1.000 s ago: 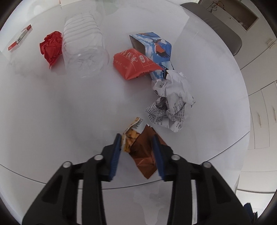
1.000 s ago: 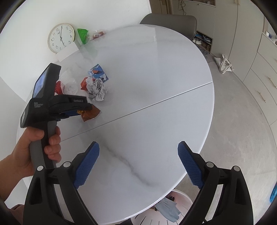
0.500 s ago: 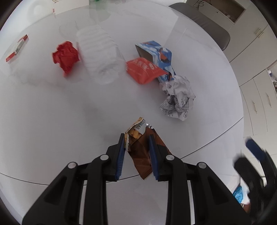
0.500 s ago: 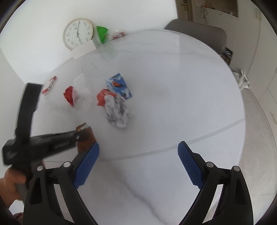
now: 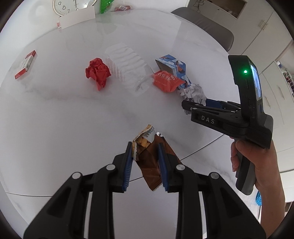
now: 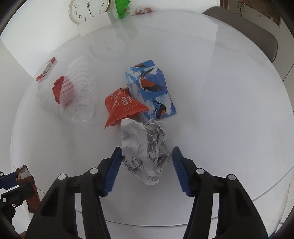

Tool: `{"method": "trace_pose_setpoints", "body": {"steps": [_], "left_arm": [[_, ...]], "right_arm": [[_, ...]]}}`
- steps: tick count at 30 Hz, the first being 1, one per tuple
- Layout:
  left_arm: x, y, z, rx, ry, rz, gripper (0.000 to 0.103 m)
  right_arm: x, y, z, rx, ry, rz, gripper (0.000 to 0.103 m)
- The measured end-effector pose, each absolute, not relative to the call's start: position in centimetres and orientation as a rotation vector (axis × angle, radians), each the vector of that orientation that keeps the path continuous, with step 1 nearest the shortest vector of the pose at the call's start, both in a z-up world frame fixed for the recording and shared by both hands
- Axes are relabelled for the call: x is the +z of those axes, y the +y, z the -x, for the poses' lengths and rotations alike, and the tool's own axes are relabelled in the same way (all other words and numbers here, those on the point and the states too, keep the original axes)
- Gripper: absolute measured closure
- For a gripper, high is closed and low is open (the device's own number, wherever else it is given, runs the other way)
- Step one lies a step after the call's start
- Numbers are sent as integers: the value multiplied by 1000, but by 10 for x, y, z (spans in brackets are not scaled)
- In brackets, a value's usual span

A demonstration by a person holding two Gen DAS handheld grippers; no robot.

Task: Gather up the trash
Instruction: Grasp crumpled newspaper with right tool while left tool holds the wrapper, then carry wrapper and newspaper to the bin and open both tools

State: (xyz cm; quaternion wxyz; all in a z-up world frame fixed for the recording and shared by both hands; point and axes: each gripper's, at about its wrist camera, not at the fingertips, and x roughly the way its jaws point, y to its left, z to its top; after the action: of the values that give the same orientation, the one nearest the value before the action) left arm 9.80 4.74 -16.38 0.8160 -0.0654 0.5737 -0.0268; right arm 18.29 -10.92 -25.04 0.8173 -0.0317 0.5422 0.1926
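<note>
Held the brown snack wrapper point(image 5: 149, 161) pinched between the blue pads of the left gripper point(image 5: 145, 158), torn printed end pointing out past the fingertips, lower end hanging below them — seemingly lifted clear of the white round table point(image 5: 55, 119), over its near edge. Straddled the crumpled printed paper ball point(image 6: 146, 149) with the right gripper point(image 6: 147, 165), jaws spread wide, pads point(image 6: 114, 169) just beside the paper on either side, whether touching could not be told. Lay on the tabletop, that paper, close against the tail of an orange-red snack packet point(image 6: 122, 106), itself overlapping a blue carton with bird pictures point(image 6: 149, 88). Rested on its side just left of the packet: a clear ribbed plastic bottle point(image 6: 79, 95), with a red crumpled paper point(image 5: 98, 73) beside it, partly seen through the plastic from the right wrist. Sat well apart toward the far left edge — a small red-and-white box point(image 5: 25, 64). Stood at the far rim: a wall clock point(image 6: 88, 9) behind a white card, next to something green point(image 6: 122, 7). Showed in the left wrist view the right hand point(image 5: 257, 165) wrapped around its tool's handle, green light lit.
</note>
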Motion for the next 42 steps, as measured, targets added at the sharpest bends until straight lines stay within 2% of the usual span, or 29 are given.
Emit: {"method": "trace_pose_setpoints", "body": {"steps": [2,8,17,23,28,31,33,36,42], "left_arm": [[-169,38,-103,-81,1212,116,76],[-157,7,-84,-215,1186,44,76],[-140,-60,-24,-459,1152,-101,76],[-138,-106,18,-627,1165,-184,76],[-142,-142,47,-722,1180,-240,76],[-145,-162,61,-759,1184,-267,76],[-149,-173,69,-774,1189,-284,76],[-155,-188,78,-787,1203,-306,76],[-168,-215,89,-815,1226,-346,76]], "right_arm": [[-241,-116,-172,403,1145,63,71],[-206,-164,-114,342,1097,-48,71],[-166,-238,28,175,1049,-156,71],[-172,-286,117,51,1079,-229,70],[-200,-313,160,-19,1133,-291,69],[-221,-324,172,-48,1170,-318,66],[-231,-330,176,-61,1189,-341,47],[-241,-338,183,-100,1209,-346,34],[-232,-354,199,-136,1192,-325,22]]}}
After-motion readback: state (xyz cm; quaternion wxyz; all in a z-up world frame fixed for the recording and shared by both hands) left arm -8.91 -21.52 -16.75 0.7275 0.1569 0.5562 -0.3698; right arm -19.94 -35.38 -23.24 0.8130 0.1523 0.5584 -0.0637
